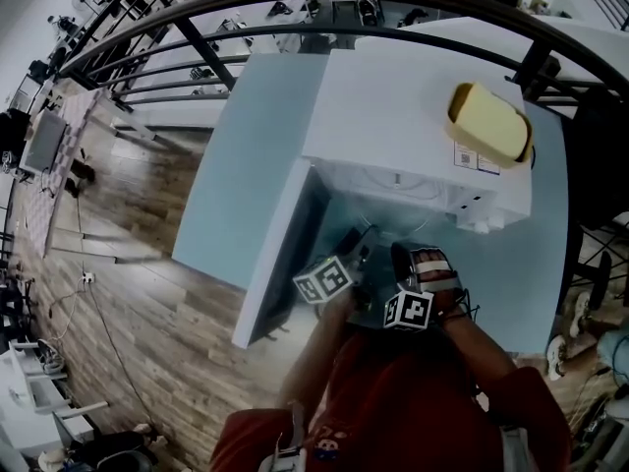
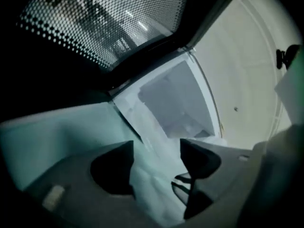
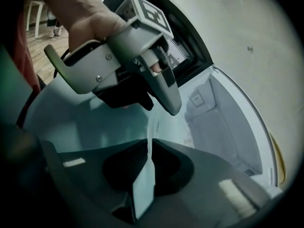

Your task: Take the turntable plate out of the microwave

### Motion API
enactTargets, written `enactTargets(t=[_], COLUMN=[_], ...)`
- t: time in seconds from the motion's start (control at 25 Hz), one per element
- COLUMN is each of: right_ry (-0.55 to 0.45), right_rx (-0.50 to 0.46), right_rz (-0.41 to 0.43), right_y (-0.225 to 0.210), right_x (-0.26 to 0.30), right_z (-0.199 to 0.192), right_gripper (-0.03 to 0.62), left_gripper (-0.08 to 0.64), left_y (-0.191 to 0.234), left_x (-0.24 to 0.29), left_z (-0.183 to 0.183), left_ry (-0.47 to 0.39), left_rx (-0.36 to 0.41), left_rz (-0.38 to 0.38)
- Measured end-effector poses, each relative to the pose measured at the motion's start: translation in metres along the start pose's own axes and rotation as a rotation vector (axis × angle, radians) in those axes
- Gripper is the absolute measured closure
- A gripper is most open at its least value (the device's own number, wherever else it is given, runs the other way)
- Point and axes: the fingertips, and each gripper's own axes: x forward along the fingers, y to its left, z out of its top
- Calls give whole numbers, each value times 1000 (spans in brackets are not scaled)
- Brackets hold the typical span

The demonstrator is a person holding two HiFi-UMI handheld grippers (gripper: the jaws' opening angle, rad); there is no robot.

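- I read the turntable plate [image 3: 142,189] as clear, glossy glass, thin at its edge
- The microwave [image 1: 393,106] casing looks like smooth white painted metal; its door window [image 2: 104,18] is dark perforated mesh
- The left tongs [image 2: 156,151] and right tongs [image 3: 148,148] show matt grey plastic, with finely textured black pads [image 3: 124,164]
- The counter [image 1: 231,175] is smooth, matt pale blue
- The floor [image 1: 147,293] is wood plank; the person's sleeve [image 1: 413,391] is red cloth

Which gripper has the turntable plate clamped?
The right gripper: jaws pinched on the turntable plate. The left gripper has its jaws apart, pressing on nothing.
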Motion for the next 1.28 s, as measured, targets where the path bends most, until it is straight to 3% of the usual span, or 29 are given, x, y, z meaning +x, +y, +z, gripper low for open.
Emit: enactTargets(t=[0.24, 0.64, 0.84, 1.04, 1.16, 1.28], right_ry=[-5, -36, -41, -40, -39, -34], right_rx=[3, -9, -15, -9, -9, -10], right_rz=[10, 27, 32, 45, 59, 62], right_y=[2, 9, 9, 10, 13, 15], right_x=[-4, -14, -15, -13, -12, -12], right_z=[-2, -2, -2, -2, -2, -2], right_gripper=[566, 566, 566, 566, 567, 568], left_gripper=[252, 255, 290, 357, 484, 525], left_y=[1, 2, 2, 2, 3, 5], left_x=[22, 56, 69, 74, 77, 78], left_z=[-2, -7, -12, -14, -11, -10], left_ry=[1, 12, 17, 34, 0, -26], left_rx=[-120, -256, -336, -312, -420, -489], left_rz=[-78, -135, -163, -182, -208, -225])
